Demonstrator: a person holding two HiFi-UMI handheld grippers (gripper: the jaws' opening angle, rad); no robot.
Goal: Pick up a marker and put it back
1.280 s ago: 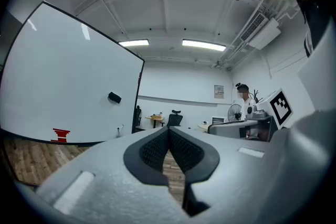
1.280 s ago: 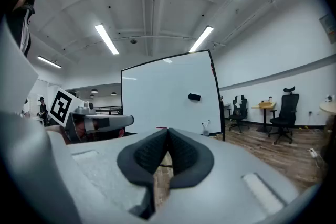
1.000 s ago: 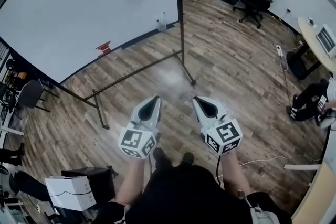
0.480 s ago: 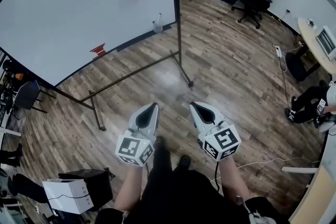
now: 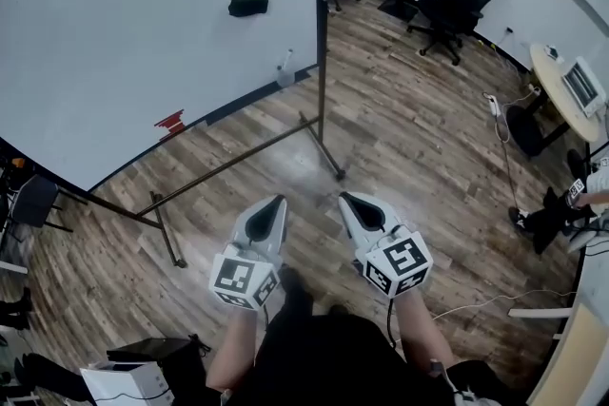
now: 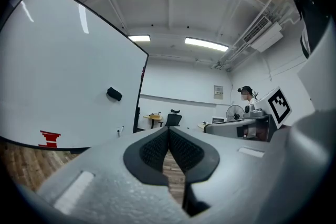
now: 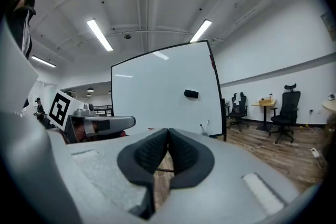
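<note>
Far past the touching, empty fingers of the left gripper (image 5: 276, 203) and right gripper (image 5: 344, 200), the slim pale marker (image 5: 285, 68) on the large whiteboard (image 5: 143, 33) ledge probably handles light, stiff and slick; pinch mid-barrel.

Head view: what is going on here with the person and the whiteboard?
A person holds the left gripper and the right gripper side by side above the wooden floor, both with jaws shut and empty. They point toward a whiteboard on a stand, some way ahead. A black eraser sits on the board; a small pale item, possibly the marker, stands at its lower edge. Nothing is picked up yet.
</note>
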